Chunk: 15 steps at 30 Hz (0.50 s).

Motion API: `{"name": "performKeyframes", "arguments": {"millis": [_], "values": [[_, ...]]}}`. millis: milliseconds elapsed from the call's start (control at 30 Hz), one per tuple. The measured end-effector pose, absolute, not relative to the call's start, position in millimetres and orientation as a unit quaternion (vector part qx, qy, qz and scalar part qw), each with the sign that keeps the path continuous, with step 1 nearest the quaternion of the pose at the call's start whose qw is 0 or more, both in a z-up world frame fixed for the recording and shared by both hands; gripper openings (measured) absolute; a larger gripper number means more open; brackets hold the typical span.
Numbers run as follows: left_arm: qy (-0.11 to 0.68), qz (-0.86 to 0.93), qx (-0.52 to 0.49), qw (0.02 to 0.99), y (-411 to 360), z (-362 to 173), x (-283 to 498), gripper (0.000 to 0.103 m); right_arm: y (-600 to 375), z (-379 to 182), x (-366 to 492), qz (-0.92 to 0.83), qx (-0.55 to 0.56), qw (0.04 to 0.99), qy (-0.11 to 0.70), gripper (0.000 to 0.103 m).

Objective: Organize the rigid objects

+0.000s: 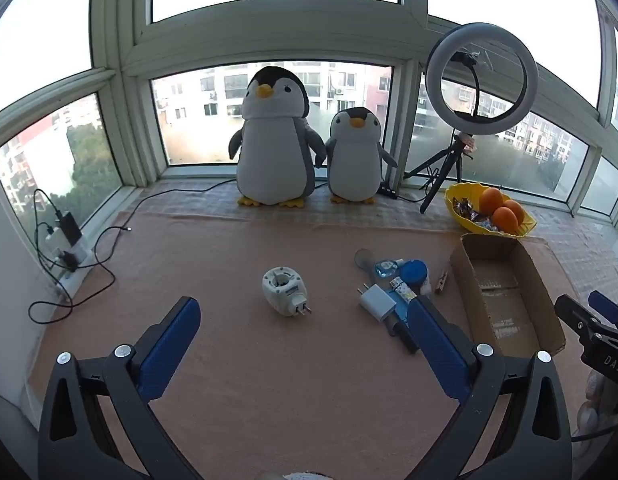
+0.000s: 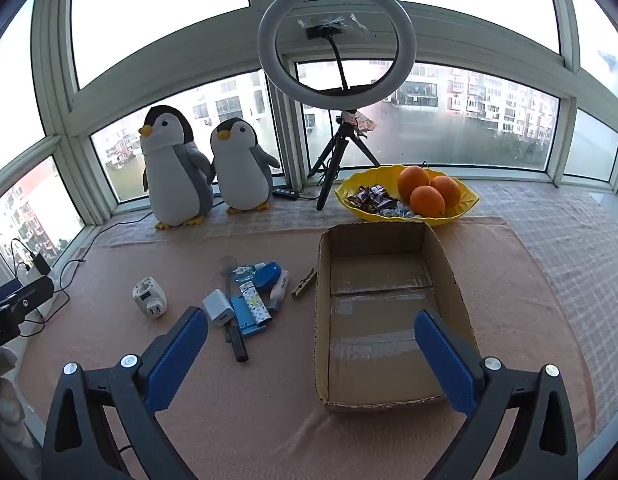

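Left gripper (image 1: 305,334) with blue-padded black fingers spread wide over the peach cloth mat (image 1: 229,360), holding nothing. White round plug-in adapter (image 1: 285,290) lies alone mid-mat. To its right, a cluster: white USB charger cube (image 1: 376,301), blue round case (image 1: 414,272), wooden clothespin (image 1: 442,280). Open brown cardboard box (image 1: 505,292) at right, empty. Right gripper (image 1: 597,320) at the right edge, its grip unclear.

Bare mat (image 2: 249,420) near both grippers; cardboard box (image 2: 449,276) open-topped; item clutter (image 2: 249,300) left of it, fruit bowl (image 2: 465,208) behind.
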<state>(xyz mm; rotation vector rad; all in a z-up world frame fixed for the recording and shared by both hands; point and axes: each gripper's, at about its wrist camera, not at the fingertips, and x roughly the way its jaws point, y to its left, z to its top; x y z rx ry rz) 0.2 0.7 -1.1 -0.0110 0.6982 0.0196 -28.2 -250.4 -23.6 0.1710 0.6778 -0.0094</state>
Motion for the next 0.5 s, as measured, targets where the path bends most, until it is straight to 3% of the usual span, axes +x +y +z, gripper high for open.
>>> {"name": "performKeyframes", "arguments": {"millis": [500], "values": [[0.358,0.008,-0.017,0.934,0.7,-6.5,5.9,0.103,-250.1,-26.0,-26.8,-0.006,0.082,0.938,0.337,0.102]]}}
